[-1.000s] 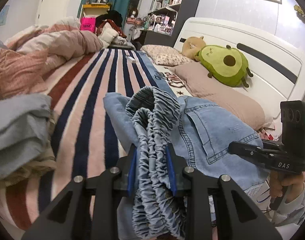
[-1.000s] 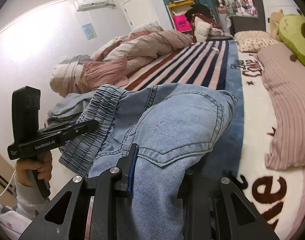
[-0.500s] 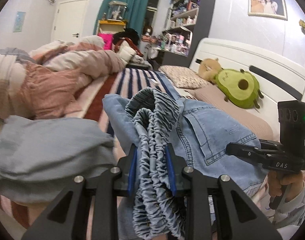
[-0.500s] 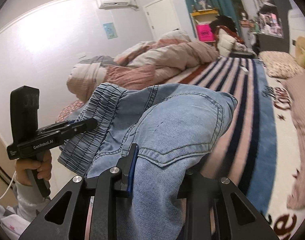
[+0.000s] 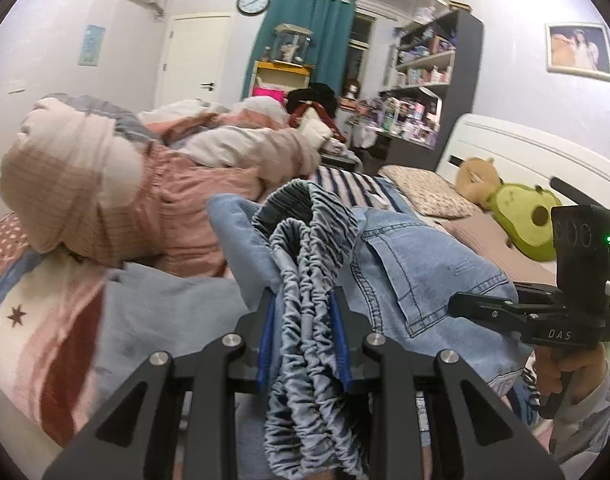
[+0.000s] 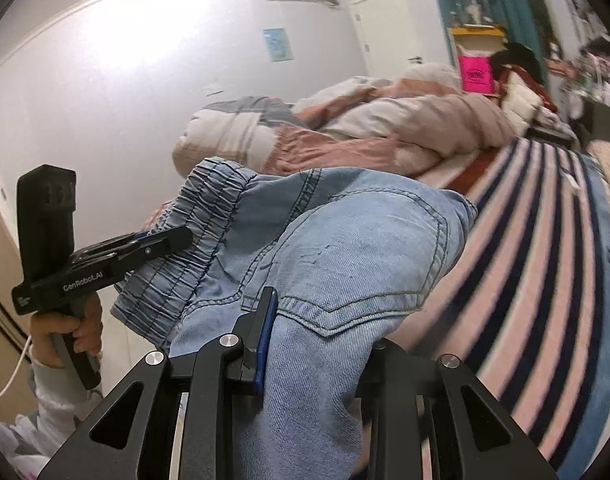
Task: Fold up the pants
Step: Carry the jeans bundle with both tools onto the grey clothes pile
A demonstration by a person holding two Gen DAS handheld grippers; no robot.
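both views have tilted up off the bed (image 6: 545,264); left claw (image 5: 303,344) grips pants (image 5: 417,264) waistband, right claw (image 6: 317,340) clamps denim (lifted, not yet folded)

Left gripper (image 5: 303,344) and right gripper (image 6: 317,344) side by side, jaws clamped on denim.

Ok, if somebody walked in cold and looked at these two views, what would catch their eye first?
Most likely the light-blue denim pants bunched up close, with the left gripper shut on the gathered elastic waistband and the right gripper clamping them beside a back pocket. Beyond them lie the striped blanket, a heaped pink comforter on the left, and a green avocado plush by the headboard.
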